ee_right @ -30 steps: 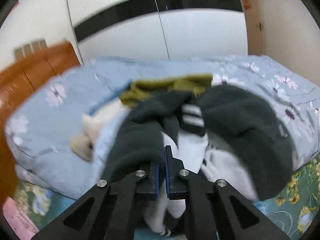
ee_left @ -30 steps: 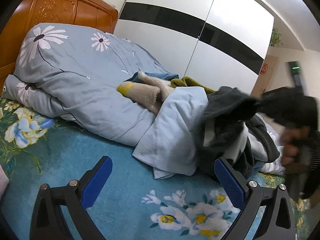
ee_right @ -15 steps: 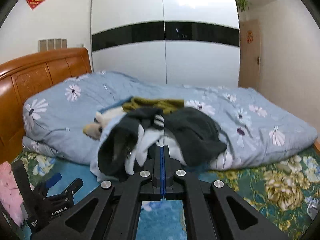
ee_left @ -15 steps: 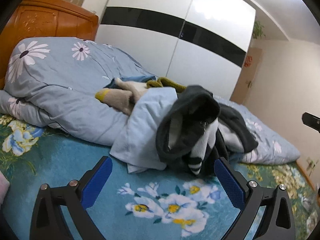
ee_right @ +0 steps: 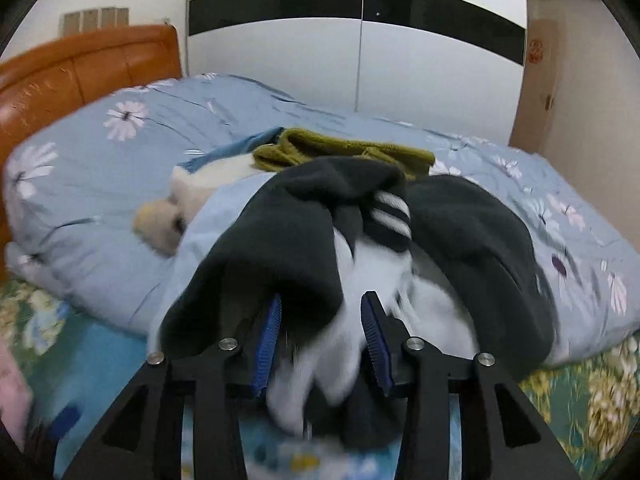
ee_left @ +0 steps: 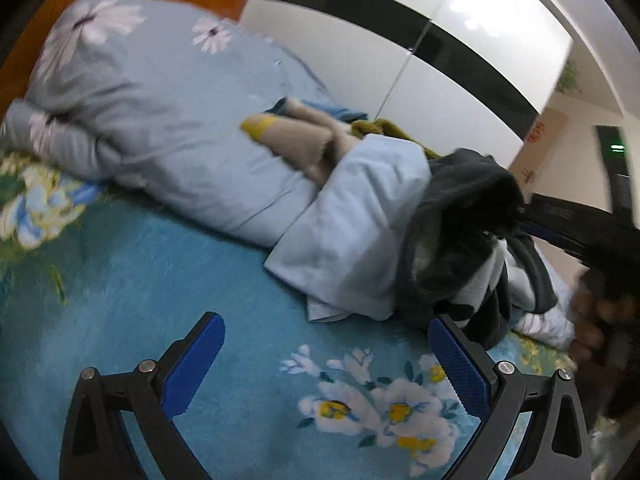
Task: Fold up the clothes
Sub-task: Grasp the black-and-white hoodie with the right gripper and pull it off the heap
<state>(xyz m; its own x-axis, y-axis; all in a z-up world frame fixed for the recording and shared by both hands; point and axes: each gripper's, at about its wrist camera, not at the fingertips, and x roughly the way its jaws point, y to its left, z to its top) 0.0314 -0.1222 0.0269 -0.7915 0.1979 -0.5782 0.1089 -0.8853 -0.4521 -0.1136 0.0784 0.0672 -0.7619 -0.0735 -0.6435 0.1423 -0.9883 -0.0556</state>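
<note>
My left tongs (ee_left: 326,356) spread wide, holding nothing, hovering over blue flowered bedspread (ee_left: 168,280). My right tongs (ee_right: 320,322) parted around dark hoodie (ee_right: 304,228); its dark cloth and white lining hang between pads, cannot tell if gripped. Hoodie tops clothes pile on bed, on pale blue shirt (ee_left: 360,232), olive garment (ee_right: 340,152) behind, against blue daisy quilt (ee_right: 160,128).
</note>
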